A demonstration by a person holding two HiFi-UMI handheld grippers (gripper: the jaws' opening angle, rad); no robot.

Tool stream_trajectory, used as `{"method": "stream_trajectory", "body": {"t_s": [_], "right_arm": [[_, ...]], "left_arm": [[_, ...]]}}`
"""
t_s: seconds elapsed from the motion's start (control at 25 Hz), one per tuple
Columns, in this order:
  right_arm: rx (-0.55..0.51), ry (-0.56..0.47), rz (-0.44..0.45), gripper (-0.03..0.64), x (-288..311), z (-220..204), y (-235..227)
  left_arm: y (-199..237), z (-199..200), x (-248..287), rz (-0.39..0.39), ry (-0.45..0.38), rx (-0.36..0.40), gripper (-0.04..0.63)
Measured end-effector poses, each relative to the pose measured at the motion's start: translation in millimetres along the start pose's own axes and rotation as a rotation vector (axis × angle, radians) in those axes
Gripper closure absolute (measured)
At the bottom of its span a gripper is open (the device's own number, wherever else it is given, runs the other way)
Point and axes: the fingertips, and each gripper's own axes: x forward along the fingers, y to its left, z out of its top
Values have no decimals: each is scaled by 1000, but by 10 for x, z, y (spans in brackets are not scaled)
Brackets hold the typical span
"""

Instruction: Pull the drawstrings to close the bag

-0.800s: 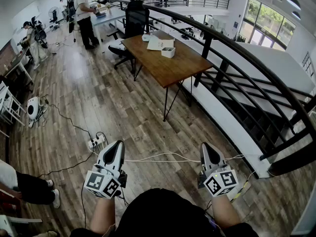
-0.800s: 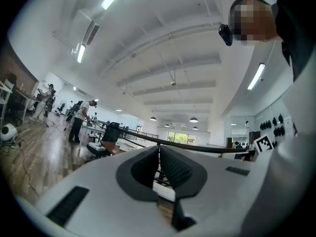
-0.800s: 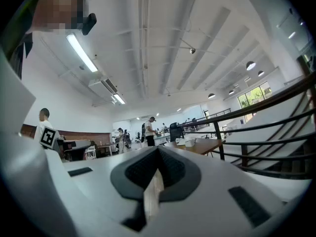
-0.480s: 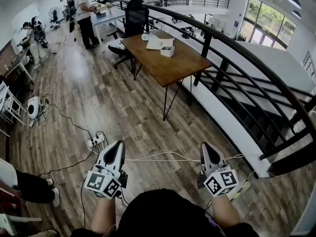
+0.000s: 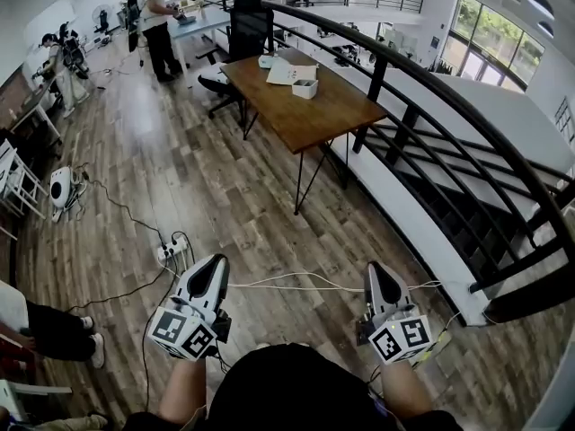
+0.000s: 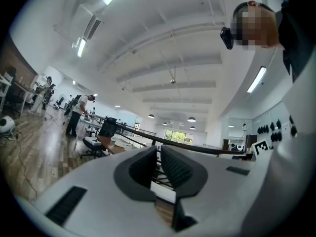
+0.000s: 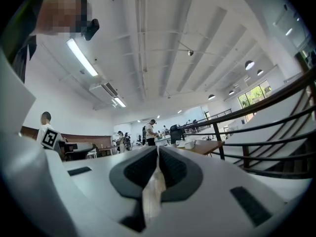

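Note:
No bag shows in any view. In the head view my left gripper (image 5: 216, 260) and right gripper (image 5: 375, 266) are held side by side at waist height over the wooden floor, both pointing forward. In the left gripper view the left gripper (image 6: 158, 150) has its jaws drawn together to a thin slit with nothing in it. In the right gripper view the right gripper (image 7: 158, 150) is shut on a pale strip (image 7: 154, 191), thin cloth or cord, which hangs down from between the pads. A thin white line (image 5: 296, 285) runs between the two grippers; I cannot tell whether it is a string or a floor cable.
A wooden table (image 5: 319, 115) with white boxes stands ahead, next to a black curved railing (image 5: 431, 124) on the right. A power strip (image 5: 171, 254) with cables lies on the floor to the left. People stand at desks (image 5: 157, 21) far back. A person's leg (image 5: 54, 335) is at the left.
The head view has shifted slightly. Both grippers stay in nearly the same places, still side by side and closed.

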Motion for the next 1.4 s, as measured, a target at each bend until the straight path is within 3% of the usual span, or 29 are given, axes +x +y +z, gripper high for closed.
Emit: {"method": "stream_trajectory", "body": {"t_s": [0.08,0.16,0.28,0.36,0.72,0.88,1.2,1.4], "right_arm": [[-11,-24,25,506,-34,77,22],[-21,-56,45,440,-86,157,39],[-51,-89,62,289,-170,251,22],[-81,-82,68,253,-205,256,-7],[-64,-24,90,247,-364,54,-151],[-42,-4,96,258,-353,-18,-241],[-41,-21,71,282,-217,78,-390],[-57,-8,22,301,132,84,-533]], "left_arm": [[-64,28,16,-16,-9,-26,532],[-106,63,32,-7,-25,-28,348],[-167,102,60,29,-49,-11,288],[-231,85,94,37,-47,0,282],[-459,-108,39,85,16,50,274],[-455,-131,45,104,15,39,273],[-409,-141,250,74,13,42,272],[-145,-81,626,31,2,45,269]]}}
